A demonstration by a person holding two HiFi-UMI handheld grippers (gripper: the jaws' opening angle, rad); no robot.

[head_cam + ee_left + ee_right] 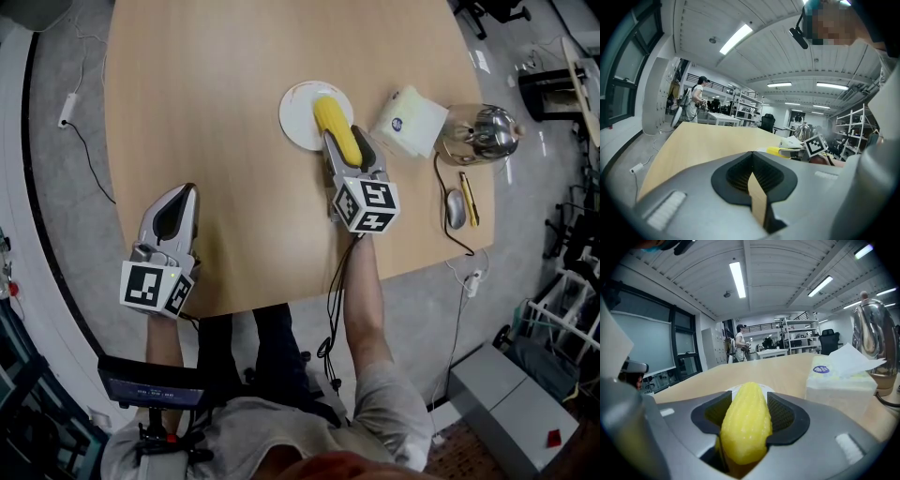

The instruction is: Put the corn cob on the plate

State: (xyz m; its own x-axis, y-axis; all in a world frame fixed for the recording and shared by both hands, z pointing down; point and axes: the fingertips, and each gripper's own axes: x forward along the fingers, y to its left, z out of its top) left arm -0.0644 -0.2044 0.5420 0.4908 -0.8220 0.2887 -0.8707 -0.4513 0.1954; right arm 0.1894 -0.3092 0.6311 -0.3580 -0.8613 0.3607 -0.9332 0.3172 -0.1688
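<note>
A yellow corn cob lies over the white plate at the table's far middle, its near end between the jaws of my right gripper, which is shut on it. In the right gripper view the cob fills the gap between the dark pads, with the plate's rim just behind it. My left gripper rests near the table's front left edge, shut with nothing in it. In the left gripper view its pads meet, and the cob shows far off.
A tissue pack sits right of the plate, with a glass kettle beyond it. A mouse and a pen lie near the table's right edge. A cable runs off that edge.
</note>
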